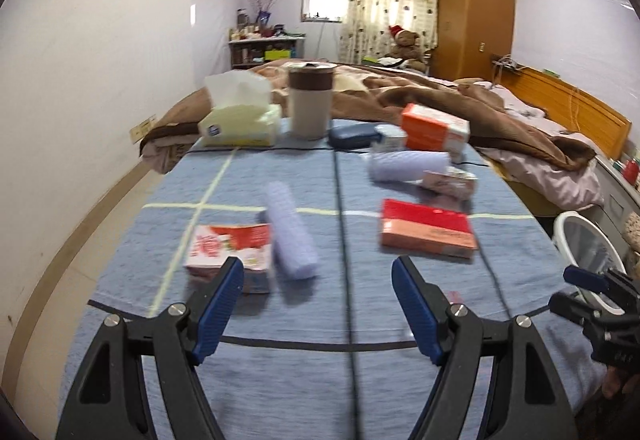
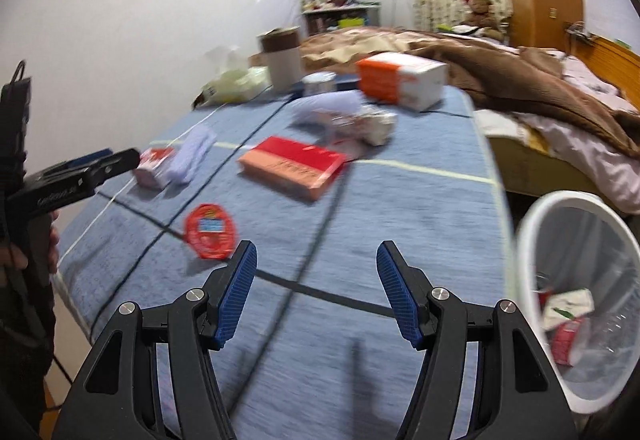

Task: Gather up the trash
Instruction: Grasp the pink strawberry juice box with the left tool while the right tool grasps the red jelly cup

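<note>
The white mesh wastebasket (image 2: 576, 300) stands off the right edge of the blue-covered table (image 2: 360, 320); inside it lie a white-and-green wrapper and a red carton, with what may be clear plastic, too blurred to be sure. Left of the wastebasket, on the table, sit a round red lid (image 2: 209, 231), a red flat box (image 2: 294, 166) and a pink carton (image 1: 230, 250). The left gripper (image 1: 318, 282) and right gripper (image 2: 316, 268) both hang spread and empty.
</note>
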